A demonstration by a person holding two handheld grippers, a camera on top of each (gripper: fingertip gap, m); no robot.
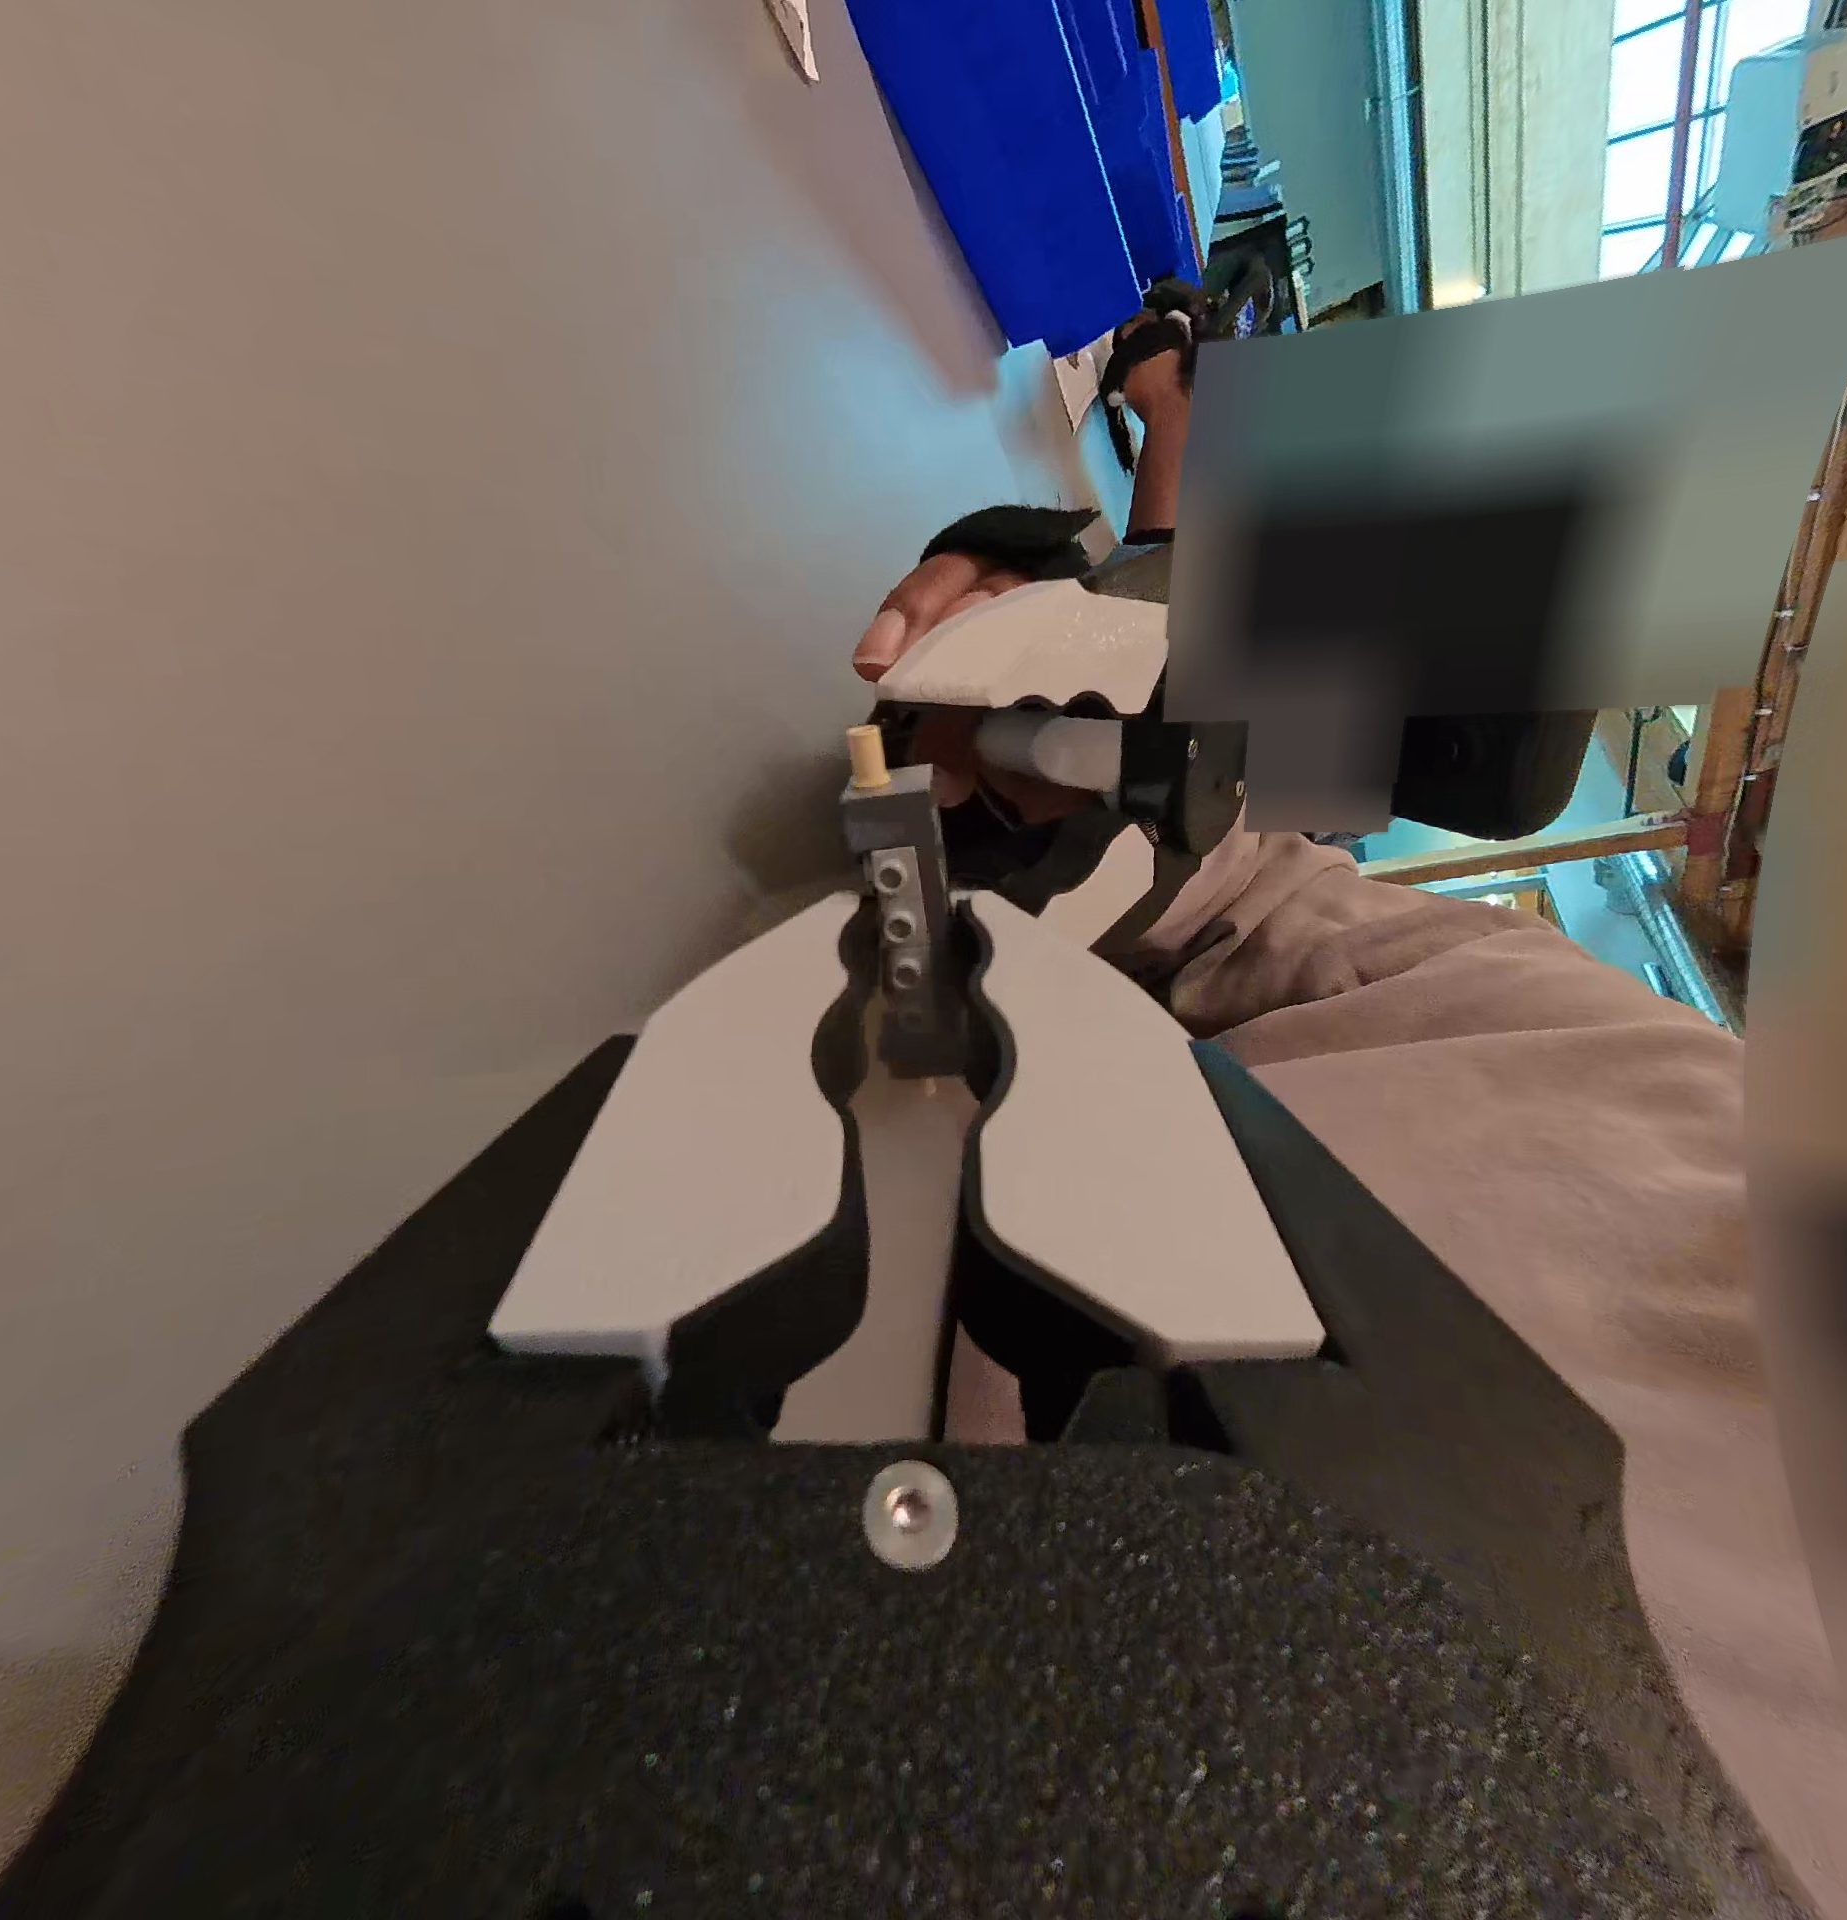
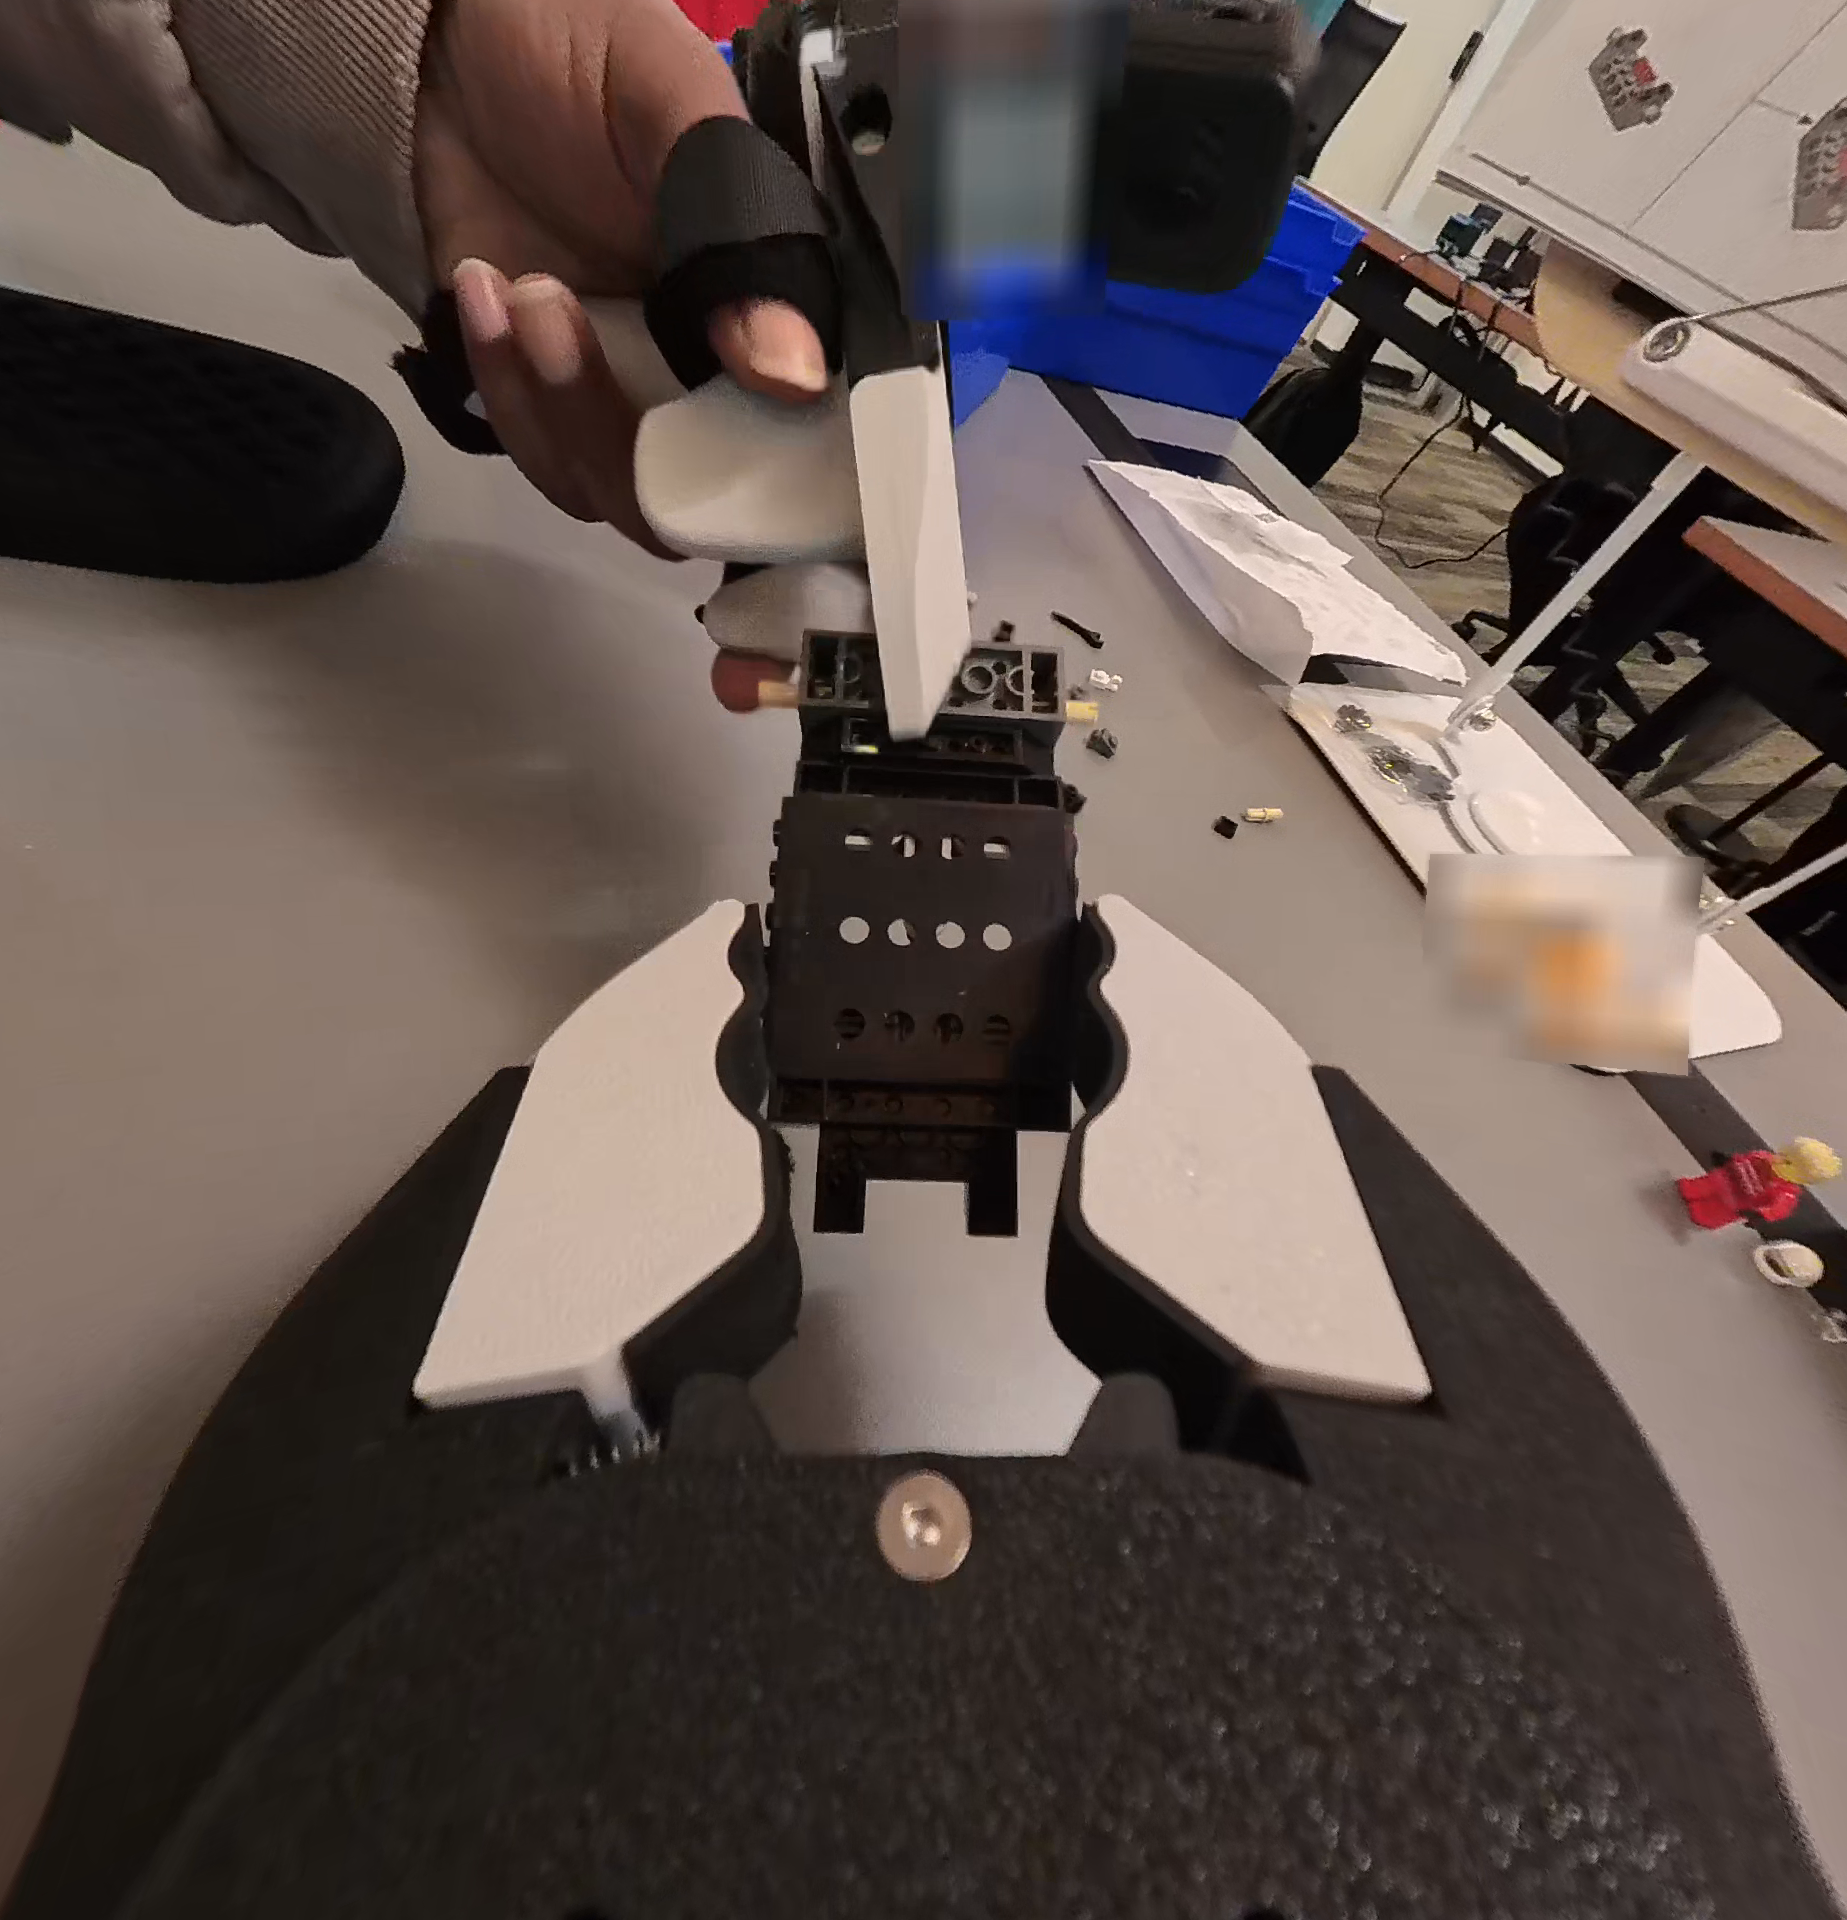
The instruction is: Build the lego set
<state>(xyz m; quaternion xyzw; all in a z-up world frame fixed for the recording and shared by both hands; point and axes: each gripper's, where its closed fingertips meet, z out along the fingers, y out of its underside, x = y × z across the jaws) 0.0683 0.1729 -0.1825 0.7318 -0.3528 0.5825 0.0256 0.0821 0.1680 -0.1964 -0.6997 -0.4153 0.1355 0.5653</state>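
**Two grippers, one half-built model held between them**

Both tools are closed on the same lego assembly, each from its own side. In the right wrist view the right gripper (image 2: 924,997) has its jaws drawn in against the flanks of the black lego build (image 2: 919,935), a blocky stack with rows of round holes on its upper face, held just above the table. The left gripper (image 2: 903,665) comes down from above onto the far end of that build, where a dark grey brick with tan pins (image 2: 1081,711) sticking out at either side sits across the top. In the left wrist view the left gripper (image 1: 914,966) is nearly closed on a narrow grey studded piece (image 1: 903,935) with a tan pin at its tip; I judge this to be that same end brick seen edge-on.

As for progress, the body of the model looks well advanced, but it is far from finished: loose small parts (image 2: 1101,691) lie scattered on the table just beyond the build, a red minifigure (image 2: 1750,1184) lies at the right edge unplaced, and a clear bag (image 2: 1418,758) with dark parts lies further back. The step in hand seems to be seating or pressing the end brick home.

The grey table (image 2: 223,831) is smooth and matte. Folded printed sheets (image 2: 1262,561) lie at its far side, blue bins (image 2: 1189,322) stand behind, and beyond them are other desks, chairs and cables on a carpeted floor.
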